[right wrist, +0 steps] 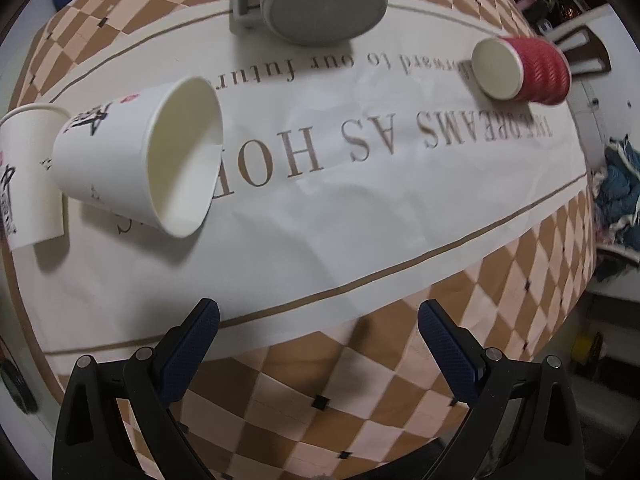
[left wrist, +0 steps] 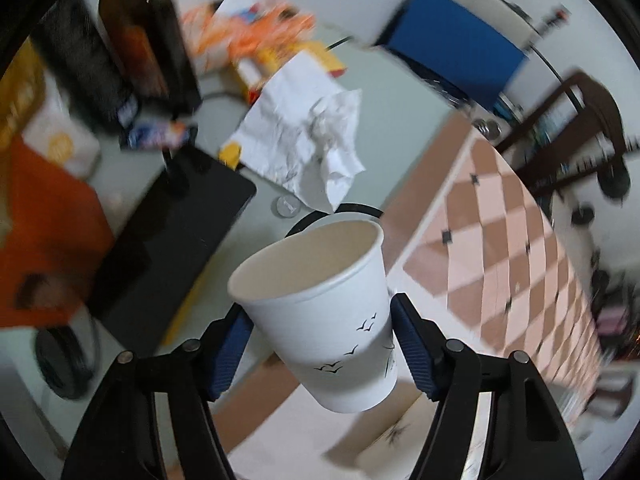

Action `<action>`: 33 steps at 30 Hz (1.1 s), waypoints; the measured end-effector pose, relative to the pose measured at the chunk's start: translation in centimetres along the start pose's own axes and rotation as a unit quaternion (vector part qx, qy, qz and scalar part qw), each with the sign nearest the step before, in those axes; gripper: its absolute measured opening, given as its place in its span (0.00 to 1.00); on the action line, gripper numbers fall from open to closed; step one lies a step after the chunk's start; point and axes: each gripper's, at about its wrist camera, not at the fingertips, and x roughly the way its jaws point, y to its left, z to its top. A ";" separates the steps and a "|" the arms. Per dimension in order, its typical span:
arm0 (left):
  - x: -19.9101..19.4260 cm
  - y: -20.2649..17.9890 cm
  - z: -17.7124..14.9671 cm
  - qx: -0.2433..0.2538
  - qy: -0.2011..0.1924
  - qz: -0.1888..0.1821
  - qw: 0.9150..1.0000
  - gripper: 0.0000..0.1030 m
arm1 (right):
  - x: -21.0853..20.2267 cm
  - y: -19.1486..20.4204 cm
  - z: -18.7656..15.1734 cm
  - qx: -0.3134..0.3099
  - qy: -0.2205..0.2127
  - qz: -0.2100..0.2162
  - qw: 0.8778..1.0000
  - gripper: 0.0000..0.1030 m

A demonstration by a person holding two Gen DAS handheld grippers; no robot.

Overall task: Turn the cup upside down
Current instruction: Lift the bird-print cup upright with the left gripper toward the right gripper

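In the left wrist view my left gripper [left wrist: 320, 320] is shut on a white paper cup with small black birds [left wrist: 320, 312]. The cup is held in the air, tilted, its open mouth facing up and away. In the right wrist view my right gripper [right wrist: 318, 320] is open and empty above the table's near edge. A white paper cup with black characters [right wrist: 132, 156] lies on its side on the cream runner [right wrist: 360, 220], mouth toward me. Another white cup [right wrist: 28, 176] stands at the far left. A red ribbed cup [right wrist: 524, 70] and a grey mug [right wrist: 320, 0] stand upside down.
The table has a brown and pink checked cloth [right wrist: 320, 380]. In the left wrist view a cluttered desk lies beyond: crumpled white paper [left wrist: 308, 136], a black pad [left wrist: 176, 232], a coin [left wrist: 286, 206], orange packets [left wrist: 256, 36], a blue chair [left wrist: 452, 44].
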 end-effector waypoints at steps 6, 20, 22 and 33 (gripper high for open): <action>-4.6 -1.9 -4.2 0.119 -0.043 0.034 0.991 0.65 | -2.3 -1.0 -0.9 -0.072 -0.034 0.025 0.997 0.98; -9.2 -8.4 -25.5 0.283 0.044 0.028 0.958 0.65 | -1.8 -9.5 -5.0 -0.197 -0.054 0.069 0.977 0.98; -8.6 -10.4 -28.5 0.299 0.063 0.018 0.952 0.65 | -0.5 -12.3 -4.9 -0.187 -0.045 0.064 0.979 0.98; -4.1 -21.0 -38.9 0.411 0.138 -0.019 0.901 0.65 | 4.8 -26.9 -5.0 -0.070 -0.001 0.039 0.997 0.97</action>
